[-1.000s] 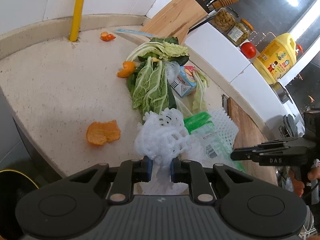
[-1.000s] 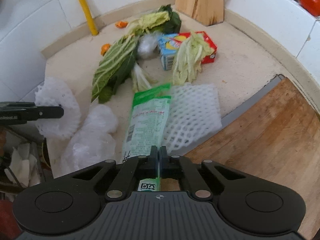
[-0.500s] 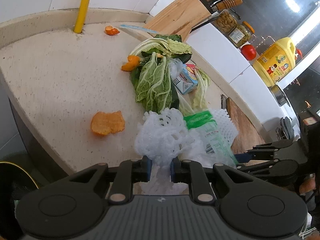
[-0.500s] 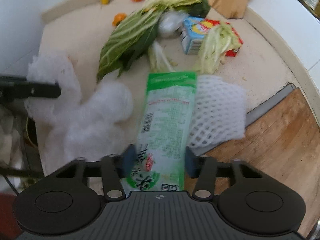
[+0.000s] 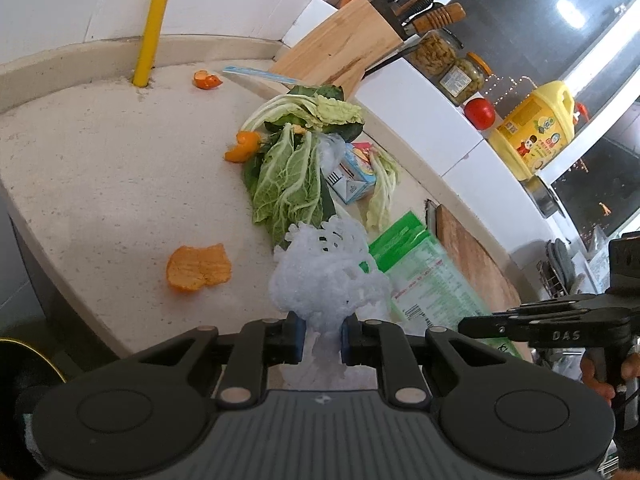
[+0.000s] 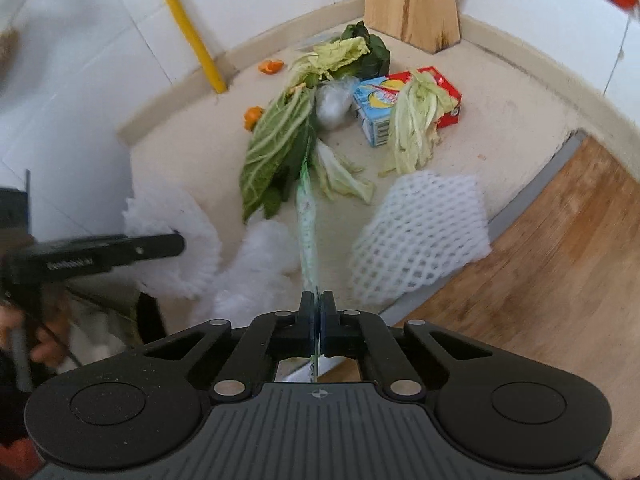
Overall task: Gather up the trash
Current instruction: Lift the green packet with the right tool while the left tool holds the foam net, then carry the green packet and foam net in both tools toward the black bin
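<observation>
Since half a second ago our right tool (image 6: pixel 319 312) has just snapped closed on the green wrapper (image 6: pixel 307 224), now edge-on, its print unreadable. Our left tool (image 5: pixel 320 334) pinches white foam netting (image 5: pixel 326 276) above the tabletop's (image 5: pixel 100 184) near edge. Cabbage leaves (image 6: pixel 414 120) half hide the far carton (image 6: pixel 400 98).

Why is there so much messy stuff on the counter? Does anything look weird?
Yes. Cabbage leaves, orange peels, a flattened carton and foam netting lie scattered on the counter, which looks odd. It looks like kitchen trash.
</observation>
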The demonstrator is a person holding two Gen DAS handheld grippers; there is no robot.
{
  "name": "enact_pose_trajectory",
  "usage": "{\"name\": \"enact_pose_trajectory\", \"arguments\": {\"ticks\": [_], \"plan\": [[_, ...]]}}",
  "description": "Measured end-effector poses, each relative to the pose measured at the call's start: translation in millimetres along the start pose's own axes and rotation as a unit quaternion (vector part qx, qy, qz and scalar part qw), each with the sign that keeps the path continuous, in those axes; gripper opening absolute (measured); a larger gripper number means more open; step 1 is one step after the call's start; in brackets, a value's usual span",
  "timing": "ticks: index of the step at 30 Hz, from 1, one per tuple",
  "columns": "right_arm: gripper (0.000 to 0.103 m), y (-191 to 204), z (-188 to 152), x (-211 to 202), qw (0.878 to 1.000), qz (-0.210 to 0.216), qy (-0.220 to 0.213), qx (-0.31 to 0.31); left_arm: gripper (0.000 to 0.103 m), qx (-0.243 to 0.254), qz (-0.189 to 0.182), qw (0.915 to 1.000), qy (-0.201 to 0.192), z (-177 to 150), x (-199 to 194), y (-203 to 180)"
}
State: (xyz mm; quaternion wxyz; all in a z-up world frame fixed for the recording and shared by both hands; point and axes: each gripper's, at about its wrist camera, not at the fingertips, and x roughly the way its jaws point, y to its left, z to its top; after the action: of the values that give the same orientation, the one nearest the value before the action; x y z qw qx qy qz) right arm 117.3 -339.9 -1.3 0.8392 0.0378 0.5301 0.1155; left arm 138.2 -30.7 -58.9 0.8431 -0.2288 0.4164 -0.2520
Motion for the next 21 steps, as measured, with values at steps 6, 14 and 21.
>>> {"name": "enact_pose_trajectory", "arguments": {"ticks": [6, 14, 21], "plan": [[0.003, -1.5, -6.6, 3.8, 1.000, 0.003, -0.008, 0.013, 0.011, -0.007, 0.009, 0.9999, -0.009, 1.0, -7.5, 3.0], [0.003, -18.1, 6.5, -20.6, 0.996, 0.030, -0.057, 0.058, 0.011, -0.009, 0.009, 0.9995, -0.030, 8.1, -18.8, -1.3], [0.003, -17.5, 19.1, -41.8, 0.991, 0.049, -0.105, 0.064, 0.011, -0.002, 0.013, 0.9983, -0.056, 18.9, -30.2, -5.9]]}}
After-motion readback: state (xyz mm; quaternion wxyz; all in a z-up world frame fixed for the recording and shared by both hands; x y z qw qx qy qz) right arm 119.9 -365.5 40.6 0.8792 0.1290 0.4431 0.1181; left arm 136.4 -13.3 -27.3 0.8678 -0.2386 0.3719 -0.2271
